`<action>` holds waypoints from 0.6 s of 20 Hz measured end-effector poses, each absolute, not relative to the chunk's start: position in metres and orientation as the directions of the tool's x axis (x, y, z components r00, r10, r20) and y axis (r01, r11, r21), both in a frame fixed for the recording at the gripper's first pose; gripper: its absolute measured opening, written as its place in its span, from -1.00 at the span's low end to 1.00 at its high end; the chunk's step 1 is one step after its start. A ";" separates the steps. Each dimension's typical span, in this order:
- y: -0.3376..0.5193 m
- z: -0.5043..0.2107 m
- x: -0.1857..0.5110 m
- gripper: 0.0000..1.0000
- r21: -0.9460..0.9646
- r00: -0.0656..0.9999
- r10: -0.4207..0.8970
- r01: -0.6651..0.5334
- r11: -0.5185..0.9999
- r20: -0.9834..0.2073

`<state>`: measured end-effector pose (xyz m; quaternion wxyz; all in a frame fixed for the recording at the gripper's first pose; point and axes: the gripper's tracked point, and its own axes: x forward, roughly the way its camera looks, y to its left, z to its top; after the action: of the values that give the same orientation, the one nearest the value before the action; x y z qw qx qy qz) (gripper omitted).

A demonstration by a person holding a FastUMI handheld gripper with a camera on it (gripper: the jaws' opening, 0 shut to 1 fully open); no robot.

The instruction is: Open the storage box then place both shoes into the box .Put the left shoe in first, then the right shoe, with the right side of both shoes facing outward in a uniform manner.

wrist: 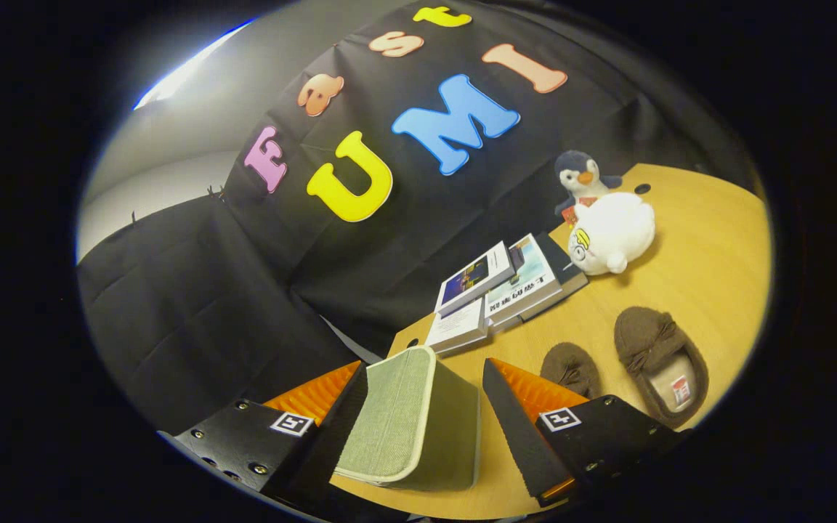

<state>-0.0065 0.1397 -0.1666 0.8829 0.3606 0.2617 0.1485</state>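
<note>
From where I stood, the gripper (418, 421) sat low over the wooden table (702, 240), its fingers spread wide with the grey-green fabric lid of the storage box (407, 418) standing up between them. The lid leaned against the left finger, while a clear gap showed between it and the right one, so I could not call it a proper hold; it looked more propped than pinched. That seemed the first risk: if the hand had lifted or swung just then, the soft flap could have slipped off the one finger and dropped shut over the box. Beyond the right finger lay the two brown slippers, the near slipper (571, 369) partly hidden behind that finger and the far slipper (662, 363) just beside it, both apart from the box. They lay close enough together that reaching for one might have nudged the other, and taking the wrong one first would have spoiled the order asked for. Further back a stack of books (498, 287), a white plush toy (611, 232) and a penguin plush (578, 178) stood well clear.
</note>
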 end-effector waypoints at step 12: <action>0.204 -0.228 -0.025 0.94 0.873 0.652 0.650 0.039 0.485 -0.390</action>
<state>-0.0250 0.2042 -0.2282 0.7793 0.4678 0.3680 0.1960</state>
